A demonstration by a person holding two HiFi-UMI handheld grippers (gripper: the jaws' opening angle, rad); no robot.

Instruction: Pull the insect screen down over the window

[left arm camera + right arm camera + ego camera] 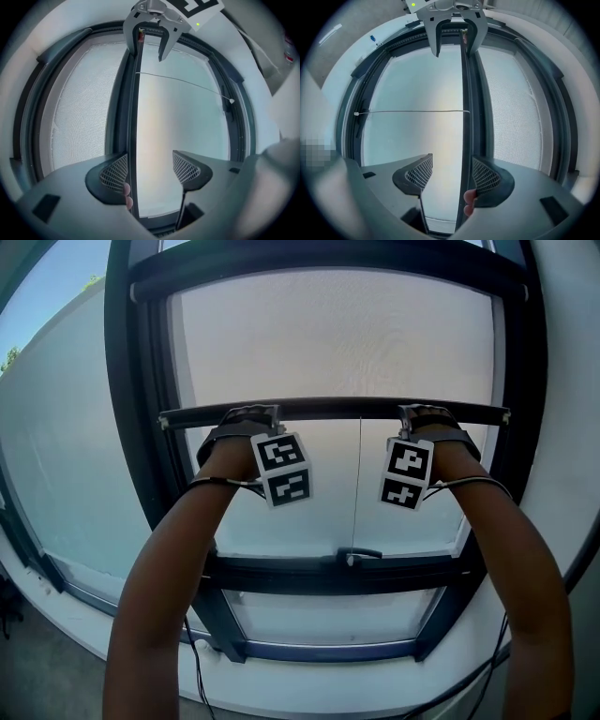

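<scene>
The insect screen (337, 334) covers the upper part of the window, and its dark bottom bar (337, 410) lies level across the middle. My left gripper (248, 418) and right gripper (422, 418) both reach up to that bar, about a third in from each end. In the left gripper view the bar (132, 117) runs between the open jaws of my left gripper (150, 168) and rests against the left pad (115, 171). In the right gripper view the bar (465, 93) passes between the open jaws of my right gripper (452, 172), against the right pad (485, 176). Fingertips show beside each bar.
A thin pull cord (359, 484) hangs from the bar down to the handle (359, 555) on the lower cross frame. The dark window frame (131, 381) borders both sides. Below are the white sill (309, 690) and loose cables (197, 681).
</scene>
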